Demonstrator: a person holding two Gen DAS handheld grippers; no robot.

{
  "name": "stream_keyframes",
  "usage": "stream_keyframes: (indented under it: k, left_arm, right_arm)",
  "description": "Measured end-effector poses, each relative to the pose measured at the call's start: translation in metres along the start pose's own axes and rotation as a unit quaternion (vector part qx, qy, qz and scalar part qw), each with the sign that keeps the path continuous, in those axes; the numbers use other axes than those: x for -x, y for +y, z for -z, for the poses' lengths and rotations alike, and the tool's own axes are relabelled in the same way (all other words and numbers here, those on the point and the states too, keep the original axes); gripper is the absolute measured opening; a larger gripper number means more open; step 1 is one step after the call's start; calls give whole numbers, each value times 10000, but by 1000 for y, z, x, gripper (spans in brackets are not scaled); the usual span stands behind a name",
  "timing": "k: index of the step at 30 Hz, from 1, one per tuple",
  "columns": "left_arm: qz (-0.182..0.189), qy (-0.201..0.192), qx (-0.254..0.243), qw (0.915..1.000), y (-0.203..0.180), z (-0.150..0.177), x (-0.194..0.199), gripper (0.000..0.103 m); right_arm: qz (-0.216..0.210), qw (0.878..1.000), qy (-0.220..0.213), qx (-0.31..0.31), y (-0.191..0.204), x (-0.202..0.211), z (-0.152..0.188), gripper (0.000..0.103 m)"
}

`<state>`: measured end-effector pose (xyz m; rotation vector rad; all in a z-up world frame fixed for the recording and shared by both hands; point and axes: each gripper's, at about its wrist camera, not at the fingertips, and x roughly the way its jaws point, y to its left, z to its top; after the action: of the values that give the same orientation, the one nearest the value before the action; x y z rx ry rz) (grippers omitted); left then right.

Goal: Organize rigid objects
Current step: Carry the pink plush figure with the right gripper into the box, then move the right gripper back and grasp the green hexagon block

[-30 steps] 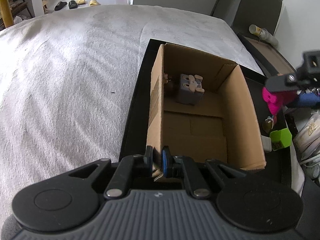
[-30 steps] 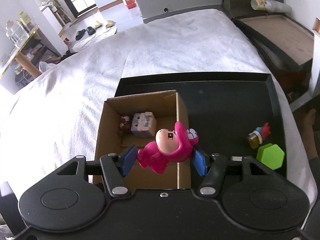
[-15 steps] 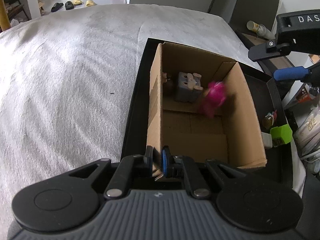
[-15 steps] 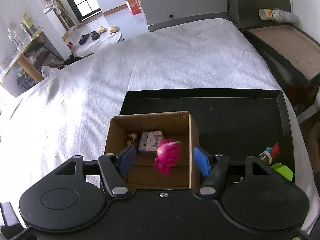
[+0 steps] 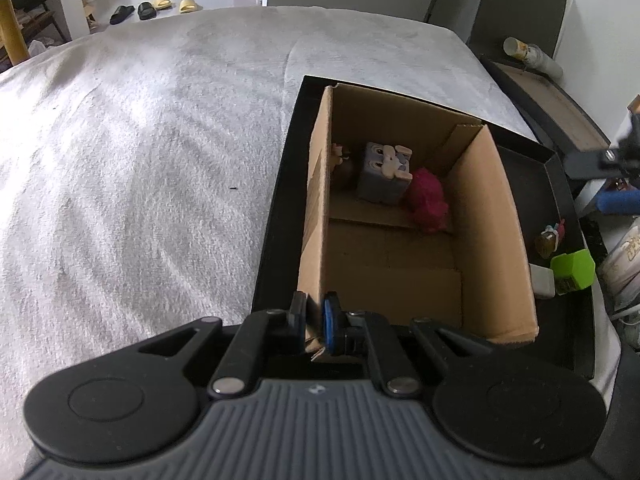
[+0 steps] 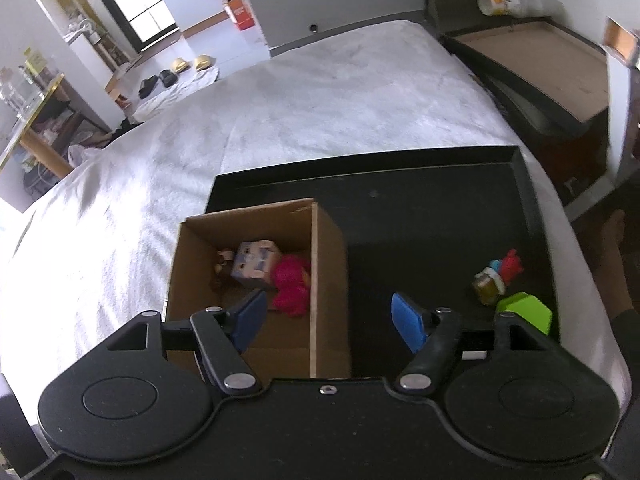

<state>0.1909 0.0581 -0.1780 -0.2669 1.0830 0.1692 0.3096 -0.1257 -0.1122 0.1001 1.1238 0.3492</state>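
Right gripper (image 6: pixel 330 320) wide, empty, above cardboard box (image 6: pixel 320 280) wall; left gripper (image 5: pixel 315 318) pinches box's near corner. Pink toy (image 6: pixel 291 285) lies inside, touching grey cube (image 6: pixel 254 263). Green block (image 6: pixel 526 314), small figure (image 6: pixel 498 276) on black tray (image 6: pixel 440 216), right side.

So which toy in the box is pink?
The pink figure, at the box's far end beside the grey cube toy; the third toy there is small and brown.

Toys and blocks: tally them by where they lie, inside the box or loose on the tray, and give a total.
In the box: 3 (brown figure, grey cube, pink toy)
On the tray: 3 (small figure, green block, white block)
Total: 6
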Motion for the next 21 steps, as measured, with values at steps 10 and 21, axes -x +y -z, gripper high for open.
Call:
stream_keyframes:
  k: [10, 21]
  left_arm:
    - [-181, -81, -39, 9998, -4, -2, 1, 8]
    - [-409, -170, -37, 9990, -12, -7, 3, 8]
  right_arm:
    - [-6, 9996, 69, -265, -39, 4, 11, 74]
    - [-68, 9983, 62, -569, -81, 8, 13, 75]
